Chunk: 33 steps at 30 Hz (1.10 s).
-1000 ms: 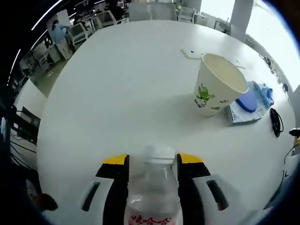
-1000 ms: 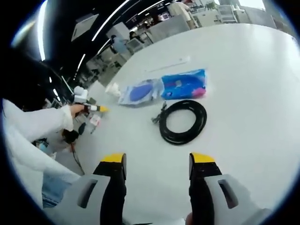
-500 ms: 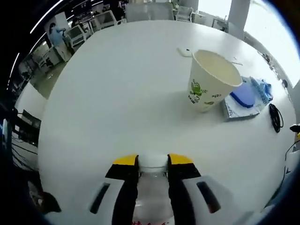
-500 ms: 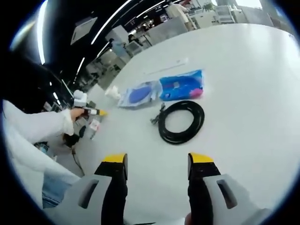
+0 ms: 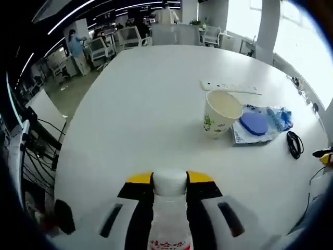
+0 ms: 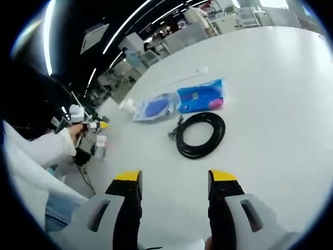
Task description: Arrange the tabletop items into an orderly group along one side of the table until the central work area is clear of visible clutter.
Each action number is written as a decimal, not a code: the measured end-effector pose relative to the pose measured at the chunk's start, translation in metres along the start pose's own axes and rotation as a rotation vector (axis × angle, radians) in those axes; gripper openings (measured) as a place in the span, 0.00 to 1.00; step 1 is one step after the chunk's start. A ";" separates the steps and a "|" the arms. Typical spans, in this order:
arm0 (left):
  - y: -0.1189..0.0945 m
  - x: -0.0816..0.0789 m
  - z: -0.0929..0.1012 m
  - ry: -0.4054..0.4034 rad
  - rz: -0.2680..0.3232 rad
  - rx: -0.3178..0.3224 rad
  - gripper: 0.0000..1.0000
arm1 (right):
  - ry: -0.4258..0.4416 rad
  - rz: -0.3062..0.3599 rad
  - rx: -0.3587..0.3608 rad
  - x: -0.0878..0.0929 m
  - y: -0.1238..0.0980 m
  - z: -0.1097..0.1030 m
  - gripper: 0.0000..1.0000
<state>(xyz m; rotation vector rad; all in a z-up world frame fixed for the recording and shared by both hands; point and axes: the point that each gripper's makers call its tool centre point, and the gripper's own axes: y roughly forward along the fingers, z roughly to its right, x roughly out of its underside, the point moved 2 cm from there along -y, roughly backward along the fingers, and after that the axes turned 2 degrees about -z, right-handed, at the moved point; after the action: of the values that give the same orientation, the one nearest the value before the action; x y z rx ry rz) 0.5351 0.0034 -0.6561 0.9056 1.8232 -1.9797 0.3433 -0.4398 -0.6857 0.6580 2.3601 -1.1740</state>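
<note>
Left gripper (image 5: 170, 179) is clenched on the neck of a clear plastic bottle (image 5: 170, 219): light, smooth, crushable. Right gripper (image 6: 174, 179) stands released over the white tabletop (image 6: 270, 104).

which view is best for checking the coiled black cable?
Right gripper view: the coiled black cable lies in full on the white table, just ahead of the open right gripper, below the blue packet. In the left gripper view it is a small dark loop near the right edge.
</note>
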 end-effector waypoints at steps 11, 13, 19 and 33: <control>-0.062 0.013 -0.010 -0.081 0.127 -0.037 0.21 | 0.014 -0.002 -0.008 0.012 -0.008 0.007 0.49; -0.071 0.018 -0.008 -0.076 0.154 -0.036 0.21 | 0.017 0.007 -0.004 0.011 -0.012 0.010 0.49; -0.083 0.038 -0.004 -0.075 0.183 -0.028 0.21 | 0.030 0.031 -0.004 0.010 -0.019 0.012 0.50; -0.110 0.008 -0.009 -0.077 0.321 -0.039 0.20 | 0.011 0.043 -0.016 -0.001 -0.013 0.006 0.50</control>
<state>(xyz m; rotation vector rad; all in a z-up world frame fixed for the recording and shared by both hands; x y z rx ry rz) 0.4649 0.0301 -0.5755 1.0224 1.5563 -1.7500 0.3373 -0.4518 -0.6799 0.7085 2.3497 -1.1348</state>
